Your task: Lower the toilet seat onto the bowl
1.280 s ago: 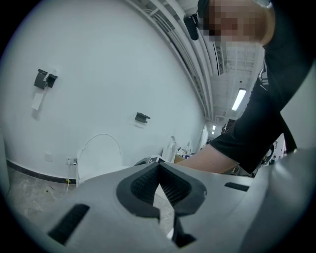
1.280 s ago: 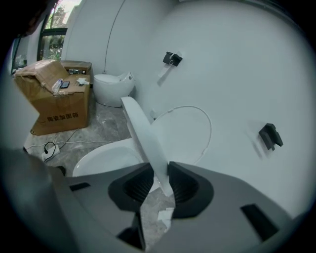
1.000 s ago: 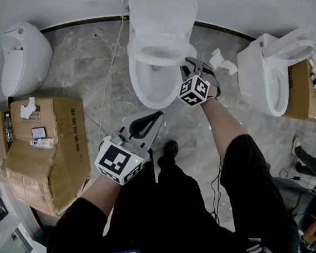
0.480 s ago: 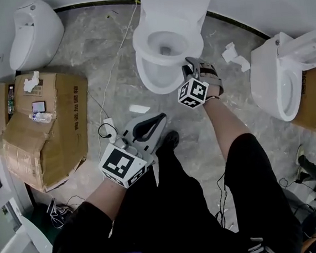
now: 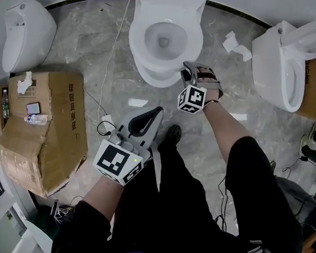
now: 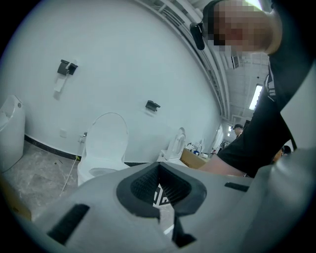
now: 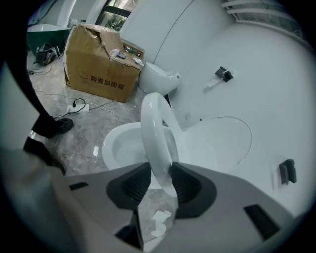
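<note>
Toilet seat [image 7: 152,128] swung lower toward bowl [image 7: 111,141] since 1 s ago, right gripper [image 7: 160,163] grasping its rim, jaws just widening, left gripper [image 6: 159,165] clenched, empty.

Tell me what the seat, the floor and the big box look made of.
Seat: glossy white, probably hard plastic, going by its sharp highlights and thin moulded rim.
Floor: grey veined stone or stone-look tile, with a slight sheen.
Box: brown corrugated cardboard, matt, creased and dented.

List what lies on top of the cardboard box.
Crumpled white paper, a phone and a lying bottle on the cardboard box. Its closed flaps hide the inside.
</note>
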